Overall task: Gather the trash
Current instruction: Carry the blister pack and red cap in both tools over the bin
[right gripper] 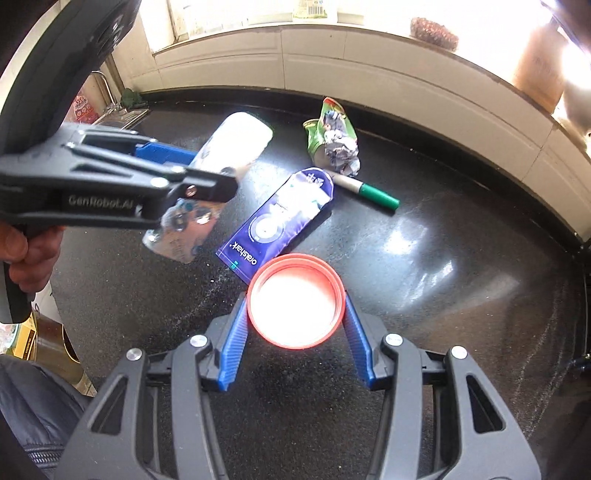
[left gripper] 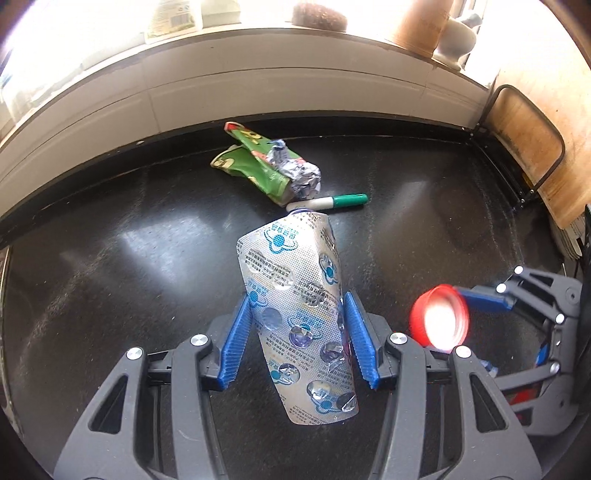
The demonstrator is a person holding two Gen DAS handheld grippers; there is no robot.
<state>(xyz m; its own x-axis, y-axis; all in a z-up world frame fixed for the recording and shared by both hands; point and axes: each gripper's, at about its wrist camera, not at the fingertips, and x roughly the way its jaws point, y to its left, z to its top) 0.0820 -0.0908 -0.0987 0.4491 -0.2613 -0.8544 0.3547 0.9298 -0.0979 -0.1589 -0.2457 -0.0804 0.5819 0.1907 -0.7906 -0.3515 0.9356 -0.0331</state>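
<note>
Black, speckled countertop [right gripper: 424,295] fills both views, bounded by a pale tiled wall under a bright window sill.

Closest in, the left gripper [left gripper: 295,332] is closed on a used silver pill sheet [left gripper: 295,295], which is pinched across its width between the blue fingers [left gripper: 236,339] and held clear of the counter. The right gripper [right gripper: 295,325] is closed around a red lid [right gripper: 295,301], gripped at its rim with its hollow side turned toward the camera. Both tools are carried side by side above the counter, near each other but not touching.

Further out, a purple toothpaste-style packet [right gripper: 280,221] is seen lying flat just beyond the lid. Past it, a green and white marker [right gripper: 369,192] rests on the counter, with one end touching or nearly touching a crumpled green snack bag [right gripper: 332,140] holding balled-up foil.

The step in hand is judged to be carrying: two pieces are already lifted, and three are left on the counter. A bin or bag is called for next, where both grips can be released, before the remaining pieces are fetched.

No bin, bag or other trash container can be made out in either view, so its position and contents cannot be told. A cylindrical wooden holder [left gripper: 417,26] is seen on the sill; its contents are hidden by glare.
</note>
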